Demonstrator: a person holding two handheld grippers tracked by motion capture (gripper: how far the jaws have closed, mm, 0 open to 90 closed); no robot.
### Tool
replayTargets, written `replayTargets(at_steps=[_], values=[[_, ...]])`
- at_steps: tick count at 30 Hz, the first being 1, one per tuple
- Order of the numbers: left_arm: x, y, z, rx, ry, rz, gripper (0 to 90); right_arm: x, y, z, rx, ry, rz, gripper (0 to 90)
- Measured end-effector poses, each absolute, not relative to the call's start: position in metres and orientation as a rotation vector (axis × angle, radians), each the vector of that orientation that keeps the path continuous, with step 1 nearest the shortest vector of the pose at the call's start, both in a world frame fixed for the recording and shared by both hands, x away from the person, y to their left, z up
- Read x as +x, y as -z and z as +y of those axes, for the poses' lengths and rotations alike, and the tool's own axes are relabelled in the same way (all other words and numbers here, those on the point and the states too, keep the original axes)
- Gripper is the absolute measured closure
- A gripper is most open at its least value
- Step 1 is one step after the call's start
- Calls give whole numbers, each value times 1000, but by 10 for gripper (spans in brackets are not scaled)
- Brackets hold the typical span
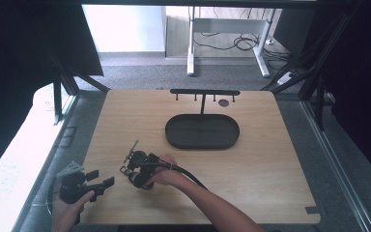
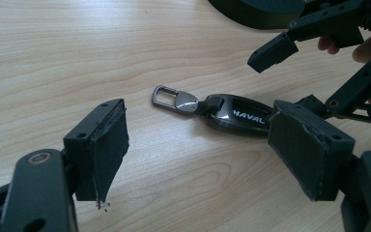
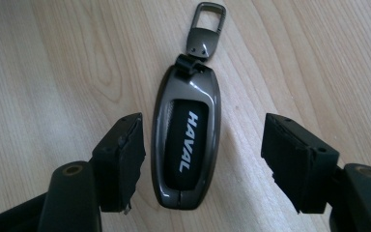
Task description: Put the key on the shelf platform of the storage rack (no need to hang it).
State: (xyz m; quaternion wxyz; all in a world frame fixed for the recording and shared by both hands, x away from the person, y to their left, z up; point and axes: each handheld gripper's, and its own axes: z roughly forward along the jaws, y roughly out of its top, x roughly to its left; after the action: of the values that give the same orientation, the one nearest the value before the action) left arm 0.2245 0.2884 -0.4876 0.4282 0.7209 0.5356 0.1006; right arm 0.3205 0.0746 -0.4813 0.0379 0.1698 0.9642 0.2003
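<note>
Lay flat on the wooden table: a dark, shiny key fob (image 3: 186,145) with white HAVAL letters on top and a small metal clip (image 3: 206,26) at one end.

White letters reading "HAVAL" stand on the black panel of the key fob (image 3: 187,142)

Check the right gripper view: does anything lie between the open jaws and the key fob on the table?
Nothing visible does. The key fob lies flat on the bare table, between the jaws of the right gripper, which stand open on either side of it without touching. Its clip points away.
</note>
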Motion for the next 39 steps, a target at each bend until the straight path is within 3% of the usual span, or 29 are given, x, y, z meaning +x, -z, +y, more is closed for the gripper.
replayTargets(at_steps=[24,39], values=[[225,488,287,1798,-251,1337,224,324,507,92,537,-510,2995,339],[225,488,287,1797,-257,1337,224,332,508,95,582,-463,3001,485]])
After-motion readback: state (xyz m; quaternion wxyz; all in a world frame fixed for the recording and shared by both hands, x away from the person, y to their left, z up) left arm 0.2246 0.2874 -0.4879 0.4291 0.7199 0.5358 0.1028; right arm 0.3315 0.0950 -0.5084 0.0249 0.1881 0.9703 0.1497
